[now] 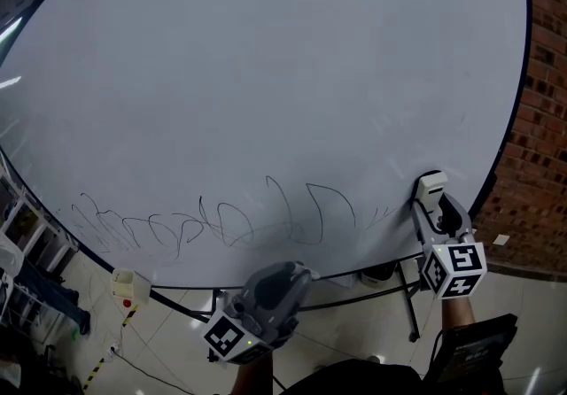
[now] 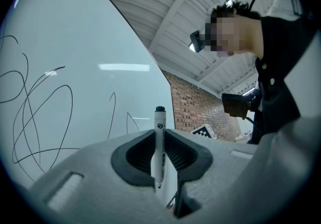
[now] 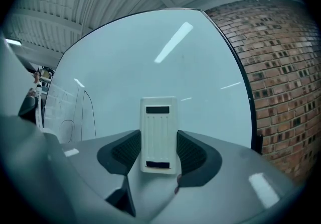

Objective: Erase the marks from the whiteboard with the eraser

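A large whiteboard (image 1: pixel 266 74) fills the head view, with looping black marks (image 1: pixel 221 220) along its lower edge. My right gripper (image 1: pixel 433 200) is shut on a white eraser (image 1: pixel 431 185), held at the board's lower right corner, just right of the last marks. In the right gripper view the eraser (image 3: pixel 159 135) stands upright between the jaws, facing the board, with marks (image 3: pixel 83 112) off to the left. My left gripper (image 1: pixel 282 278) hangs below the board's bottom edge, shut on a white marker (image 2: pixel 159 142) with a black cap. The marks (image 2: pixel 40 107) show at its left.
A brick wall (image 1: pixel 540 145) stands right of the board. The board's dark stand legs (image 1: pixel 412 296) reach the tiled floor below. A small cream box (image 1: pixel 128 285) hangs at the lower left. The person (image 2: pixel 281 67) holding the grippers shows in the left gripper view.
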A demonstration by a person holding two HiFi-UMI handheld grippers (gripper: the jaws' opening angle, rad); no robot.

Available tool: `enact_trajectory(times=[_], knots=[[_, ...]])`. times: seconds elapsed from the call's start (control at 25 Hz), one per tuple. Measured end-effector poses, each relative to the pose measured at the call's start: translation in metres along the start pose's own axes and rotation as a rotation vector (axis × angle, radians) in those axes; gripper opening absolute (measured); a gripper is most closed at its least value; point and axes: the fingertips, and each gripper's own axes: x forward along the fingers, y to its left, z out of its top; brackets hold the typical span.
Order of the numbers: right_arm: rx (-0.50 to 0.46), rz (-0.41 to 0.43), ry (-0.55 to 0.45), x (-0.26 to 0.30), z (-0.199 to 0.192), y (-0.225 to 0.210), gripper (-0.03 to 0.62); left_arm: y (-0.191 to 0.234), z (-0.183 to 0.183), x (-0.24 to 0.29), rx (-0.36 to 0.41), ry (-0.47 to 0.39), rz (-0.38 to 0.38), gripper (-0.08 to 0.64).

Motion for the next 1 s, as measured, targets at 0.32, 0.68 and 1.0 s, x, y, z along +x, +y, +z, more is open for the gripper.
enact_trajectory(times=[0.32,0.68,1.0], knots=[[-0.023,0.107,0.007,0.007,-0.009,0.066,0.229,0.003,0.003,-0.011,0.003,-0.001,0.013,0.062],[-0.085,0.235,0.032,0.012,-0.021,0.118,0.229,0.01,0.006,-0.017,0.005,-0.004,0.03,0.062],[-0.051,0.093,0.04,0.005,-0.022,0.038,0.229,0.006,0.004,-0.009,0.001,-0.003,0.015,0.063]])
